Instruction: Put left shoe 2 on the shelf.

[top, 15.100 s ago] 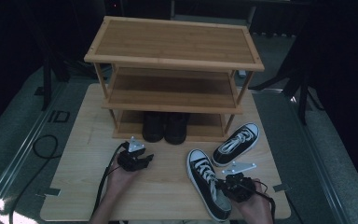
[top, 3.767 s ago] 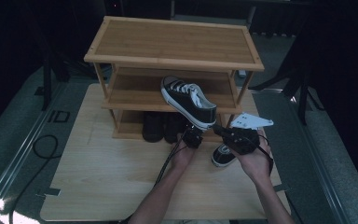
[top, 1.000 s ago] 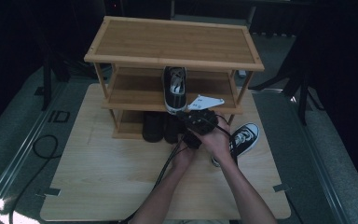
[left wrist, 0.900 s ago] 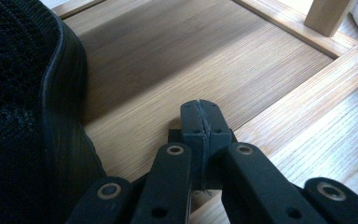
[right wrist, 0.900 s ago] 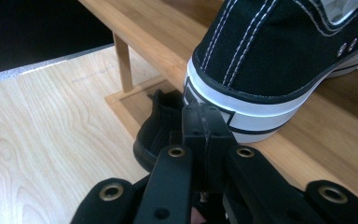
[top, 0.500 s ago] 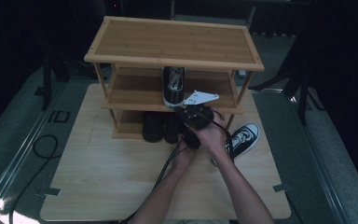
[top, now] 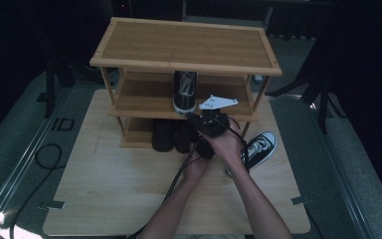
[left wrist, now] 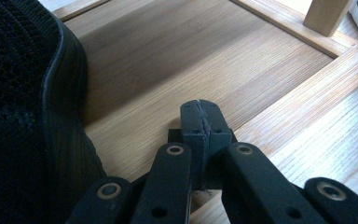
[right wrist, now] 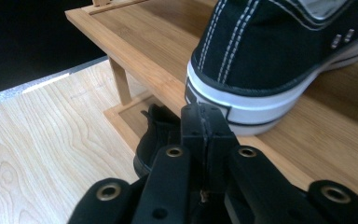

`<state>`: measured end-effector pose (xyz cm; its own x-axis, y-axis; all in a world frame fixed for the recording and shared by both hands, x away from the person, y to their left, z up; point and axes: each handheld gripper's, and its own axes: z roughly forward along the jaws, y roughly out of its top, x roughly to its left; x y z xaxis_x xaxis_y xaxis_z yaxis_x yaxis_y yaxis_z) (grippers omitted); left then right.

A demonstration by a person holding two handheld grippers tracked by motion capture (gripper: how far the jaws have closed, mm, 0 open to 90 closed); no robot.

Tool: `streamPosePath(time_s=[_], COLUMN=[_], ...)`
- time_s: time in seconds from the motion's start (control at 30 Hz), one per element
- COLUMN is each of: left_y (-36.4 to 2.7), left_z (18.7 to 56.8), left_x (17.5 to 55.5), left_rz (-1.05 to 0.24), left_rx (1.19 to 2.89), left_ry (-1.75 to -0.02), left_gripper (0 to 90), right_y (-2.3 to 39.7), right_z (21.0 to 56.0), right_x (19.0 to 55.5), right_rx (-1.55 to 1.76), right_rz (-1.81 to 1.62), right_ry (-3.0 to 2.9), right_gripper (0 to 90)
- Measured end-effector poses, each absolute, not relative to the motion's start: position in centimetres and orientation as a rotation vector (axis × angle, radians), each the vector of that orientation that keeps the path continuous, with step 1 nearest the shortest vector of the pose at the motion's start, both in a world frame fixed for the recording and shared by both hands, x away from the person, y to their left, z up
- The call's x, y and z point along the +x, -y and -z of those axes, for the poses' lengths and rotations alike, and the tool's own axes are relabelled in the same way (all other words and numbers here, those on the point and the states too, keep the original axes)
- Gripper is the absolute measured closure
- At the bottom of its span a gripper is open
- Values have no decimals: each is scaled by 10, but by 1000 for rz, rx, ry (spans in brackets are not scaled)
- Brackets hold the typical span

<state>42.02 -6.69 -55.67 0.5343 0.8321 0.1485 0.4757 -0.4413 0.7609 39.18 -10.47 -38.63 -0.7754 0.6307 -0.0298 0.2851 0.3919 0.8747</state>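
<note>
A black-and-white sneaker (top: pixel 184 89) stands on the middle shelf of the wooden shoe rack (top: pixel 186 66), heel toward me. In the right gripper view its heel (right wrist: pixel 261 60) is just beyond my right gripper (right wrist: pixel 204 116), which is shut and empty; I cannot tell whether the tips touch it. The right gripper (top: pixel 211 120) sits at that shelf's front edge. My left gripper (left wrist: pixel 200 114) is shut with nothing in it, low over the bottom shelf beside a black shoe (left wrist: pixel 23 93), and lies under the right hand in the high view (top: pixel 202 148). The matching sneaker (top: pixel 258 147) lies on the table to the right.
Two black shoes (top: pixel 172 134) stand on the bottom shelf, one seen below the right gripper (right wrist: pixel 156 130). The rack's top shelf (top: pixel 184 45) is bare. Cables (top: pixel 179 174) trail along my forearms. Bare table (top: pixel 104 174) stretches left of my arms.
The sneaker has slid a little deeper onto the middle shelf, with the right gripper following slightly toward the rack. The left gripper has stayed put.
</note>
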Motion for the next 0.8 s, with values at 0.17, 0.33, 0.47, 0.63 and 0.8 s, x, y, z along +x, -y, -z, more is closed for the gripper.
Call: streamPosePath(time_s=[0.17,0.33,0.47,0.63,0.8], left_y=[66,67,66,67,67], left_z=[556,556,557,557,557], left_x=[421,419,419,419,419], left_rz=[-689,-691,-694,-691,-692], left_rx=[2111,2095,2099,2088,2088], left_ry=[-1041,-1076,-1072,-1073,-1072], left_gripper=[900,900,900,900,900], right_y=[120,139,148,164,180], right_z=[383,381,382,381,384], right_x=[384,380,379,372,366], right_rx=[832,866,886,900,913], right_rz=[-1316,-1271,-1249,-1216,-1161], right_ry=[-2290,-2286,-2288,-2287,-2285], right_gripper=[865,854,847,844,845])
